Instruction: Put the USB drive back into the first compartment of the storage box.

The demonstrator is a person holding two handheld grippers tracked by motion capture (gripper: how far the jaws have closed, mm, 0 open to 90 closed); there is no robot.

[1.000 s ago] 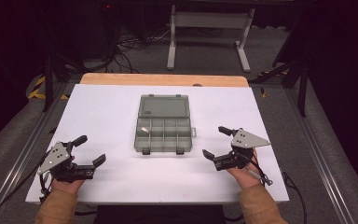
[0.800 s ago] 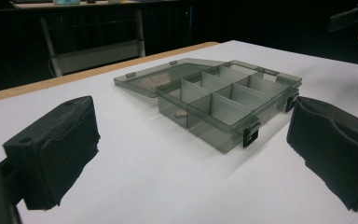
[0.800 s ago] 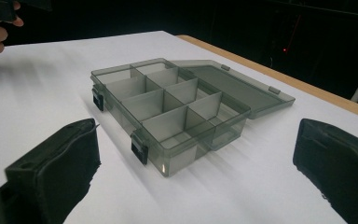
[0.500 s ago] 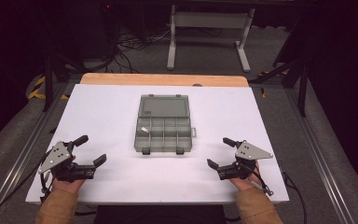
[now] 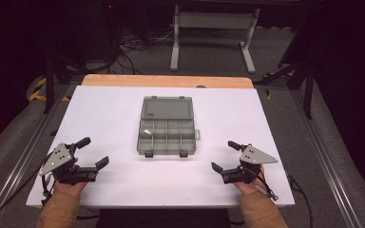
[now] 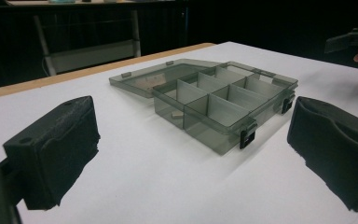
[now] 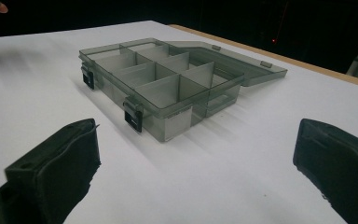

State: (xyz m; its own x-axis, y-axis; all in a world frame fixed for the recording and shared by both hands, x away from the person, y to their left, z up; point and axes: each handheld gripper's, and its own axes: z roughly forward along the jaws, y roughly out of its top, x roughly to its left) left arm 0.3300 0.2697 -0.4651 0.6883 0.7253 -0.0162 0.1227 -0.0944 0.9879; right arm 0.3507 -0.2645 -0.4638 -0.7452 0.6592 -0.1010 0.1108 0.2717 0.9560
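1. A smoky-grey transparent compartment box (image 5: 168, 133) lies in the middle of the white tabletop (image 5: 104, 109), well apart from both grippers.
2. Its hinged lid (image 5: 167, 107) lies open and flat on the tabletop, toward the far edge; the divided tray faces up, with two black latches (image 5: 148, 154) on the side toward the near edge.
3. A small pale piece (image 5: 147, 132) lies in a compartment at the tray's left side; the left gripper view shows it on the compartment floor (image 6: 177, 113).
4. The left gripper (image 5: 94, 153) sits near the near-left corner of the tabletop, held by a hand in a tan sleeve (image 5: 58, 214). Its fingers (image 6: 56, 149) are spread wide, released, with nothing between them.
5. The right gripper (image 5: 224, 155) sits near the near-right corner, its fingers (image 7: 58, 168) likewise parted and holding nothing.
6. Both grippers point toward the box from either side.
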